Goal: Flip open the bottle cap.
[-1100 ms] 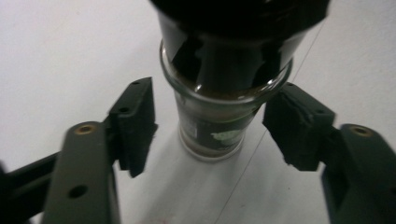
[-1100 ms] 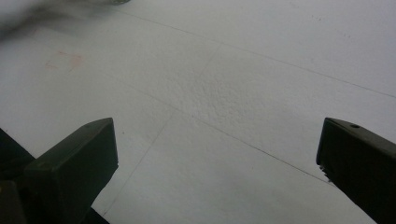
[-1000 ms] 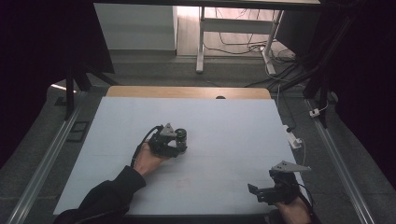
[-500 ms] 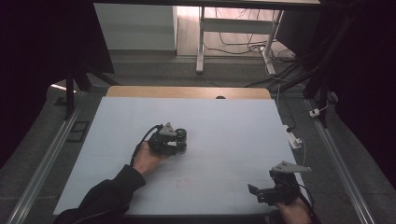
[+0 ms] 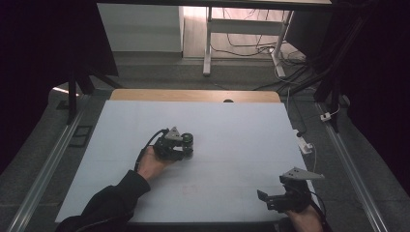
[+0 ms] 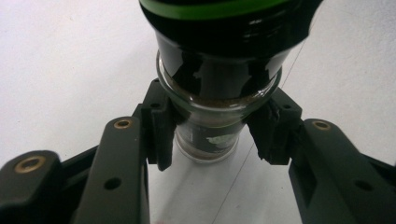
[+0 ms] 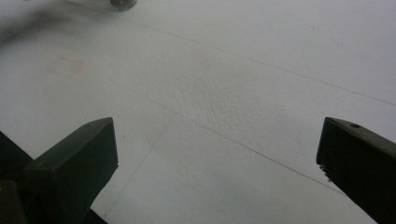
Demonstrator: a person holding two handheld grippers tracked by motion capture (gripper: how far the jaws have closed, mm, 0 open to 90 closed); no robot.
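The left gripper [image 6: 211, 135] pinches a jar [image 6: 212, 93] (dark glass with a green lid), its pads pressed on both sides of the glass. The jaws have just closed on it. The jar stands near the middle of the white table [image 5: 232, 125]. The right gripper [image 5: 270, 198] rests at about 4 o'clock from the jar, well apart, its jaws spread wide over bare table.

High view looks down on the white table [image 5: 232, 125] — both gripper views skim it close up.
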